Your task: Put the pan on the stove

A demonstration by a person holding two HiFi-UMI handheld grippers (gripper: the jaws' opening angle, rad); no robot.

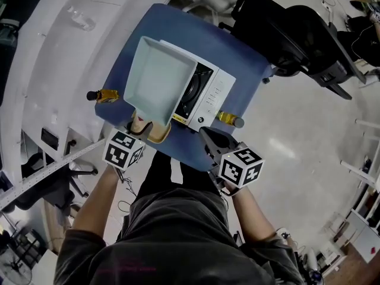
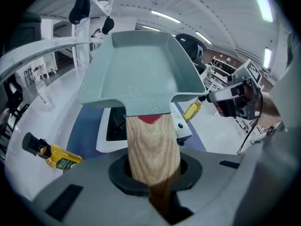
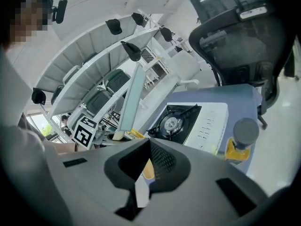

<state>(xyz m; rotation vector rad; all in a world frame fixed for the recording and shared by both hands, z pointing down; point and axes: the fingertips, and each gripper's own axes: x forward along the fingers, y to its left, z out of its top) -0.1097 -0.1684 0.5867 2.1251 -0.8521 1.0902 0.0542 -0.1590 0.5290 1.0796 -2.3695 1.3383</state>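
Above the stove (image 1: pixel 209 95), the pan (image 1: pixel 157 79) extends forward from the left gripper (image 1: pixel 142 128), whose jaws clamp its wooden handle (image 2: pixel 153 147).

Left gripper (image 1: pixel 141 130) clamped, right gripper (image 1: pixel 208 136) jaws together

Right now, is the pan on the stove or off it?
Off: the left gripper holds the pan by its handle above the stove, whose burner shows bare.
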